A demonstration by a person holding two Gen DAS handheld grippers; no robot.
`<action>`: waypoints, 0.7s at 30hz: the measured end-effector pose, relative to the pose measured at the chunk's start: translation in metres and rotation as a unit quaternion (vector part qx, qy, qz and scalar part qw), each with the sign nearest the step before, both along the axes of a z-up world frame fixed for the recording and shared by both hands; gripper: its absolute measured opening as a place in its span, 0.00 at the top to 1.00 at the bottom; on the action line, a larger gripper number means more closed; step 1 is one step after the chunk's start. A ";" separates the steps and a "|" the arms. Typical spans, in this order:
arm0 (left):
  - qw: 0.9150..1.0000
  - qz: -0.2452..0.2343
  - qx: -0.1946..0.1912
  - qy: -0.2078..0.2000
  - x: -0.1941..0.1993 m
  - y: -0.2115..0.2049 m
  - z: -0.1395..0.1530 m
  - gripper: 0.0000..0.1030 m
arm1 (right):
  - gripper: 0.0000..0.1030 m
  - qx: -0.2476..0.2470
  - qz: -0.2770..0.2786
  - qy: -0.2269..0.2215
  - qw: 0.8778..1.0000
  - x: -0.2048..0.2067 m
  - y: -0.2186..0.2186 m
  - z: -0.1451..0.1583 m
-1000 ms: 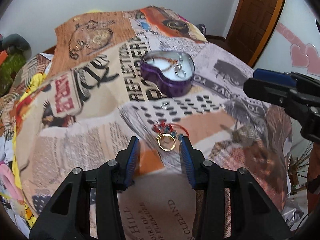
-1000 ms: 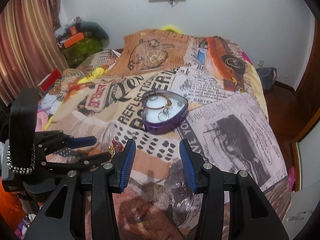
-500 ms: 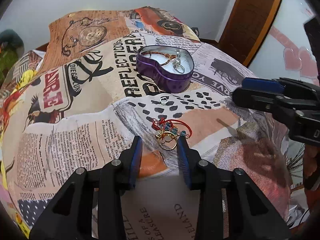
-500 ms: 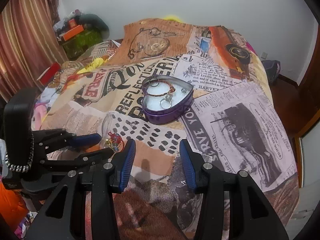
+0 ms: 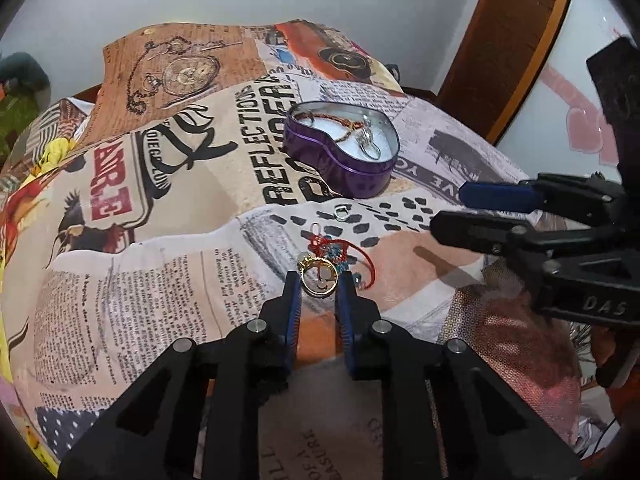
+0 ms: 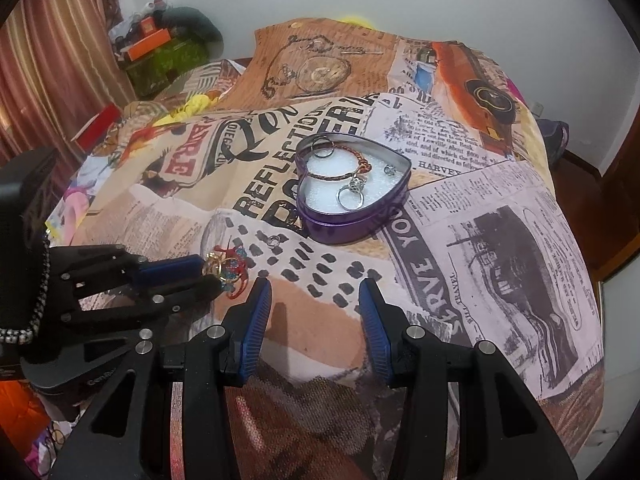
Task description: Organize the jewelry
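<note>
**Left tongs bracket the gold ring; right tongs stand spread over bare cloth**

The left tongs [image 5: 318,280] sit low on the printed bedspread [image 5: 168,272] with the gold ring [image 5: 319,277] lying between their blue-padded tips. The tips stand narrowly apart, one on each side of the ring; whether the pads actually press its rim cannot be told from either view. Just beyond the ring, touching it, lies a tangle of red cord with blue beads [image 5: 338,250], its loop trailing off past the right tip.

Farther ahead of the left tongs a small silver ring [image 5: 342,213] rests alone on the cloth, and beyond that stands the purple heart-shaped tin [image 5: 340,168], lid off, holding a braided bracelet [image 6: 344,170] and two or three silver rings [image 6: 350,200] on a white pad.

The right tongs [image 6: 316,312] are released, fingers wide, with nothing between them. Flat cloth lies open in front of them up to the tin's near wall. The left tongs reach in from their left side, close by. To their right the bedspread runs clear to its rounded edge, where it drops toward a wooden floor [image 6: 580,176].
</note>
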State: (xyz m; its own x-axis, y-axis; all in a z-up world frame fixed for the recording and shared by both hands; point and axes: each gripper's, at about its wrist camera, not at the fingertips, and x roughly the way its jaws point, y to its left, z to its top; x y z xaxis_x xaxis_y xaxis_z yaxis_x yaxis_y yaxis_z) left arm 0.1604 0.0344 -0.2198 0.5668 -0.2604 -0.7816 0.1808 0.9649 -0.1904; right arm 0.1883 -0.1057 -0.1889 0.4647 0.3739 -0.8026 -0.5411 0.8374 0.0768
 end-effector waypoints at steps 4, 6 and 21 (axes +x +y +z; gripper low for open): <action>1.000 0.011 -0.011 -0.006 -0.004 0.013 0.006 0.83 | 0.60 -0.007 0.009 0.003 1.000 0.001 0.010 -0.002; 1.000 0.015 -0.021 -0.007 -0.007 0.021 0.009 0.83 | 0.60 -0.009 0.015 0.006 1.000 0.001 0.016 -0.003; 0.999 0.039 -0.012 -0.021 -0.015 0.049 0.006 0.83 | 0.60 -0.031 0.057 0.030 0.997 0.006 0.061 -0.017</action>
State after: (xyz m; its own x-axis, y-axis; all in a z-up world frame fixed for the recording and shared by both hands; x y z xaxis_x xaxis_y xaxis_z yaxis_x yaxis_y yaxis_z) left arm 0.1457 0.0838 -0.2140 0.6176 -0.2320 -0.7515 0.1129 0.9718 -0.2073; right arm 0.1943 -0.0445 -0.2057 0.3731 0.3708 -0.8505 -0.6293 0.7747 0.0617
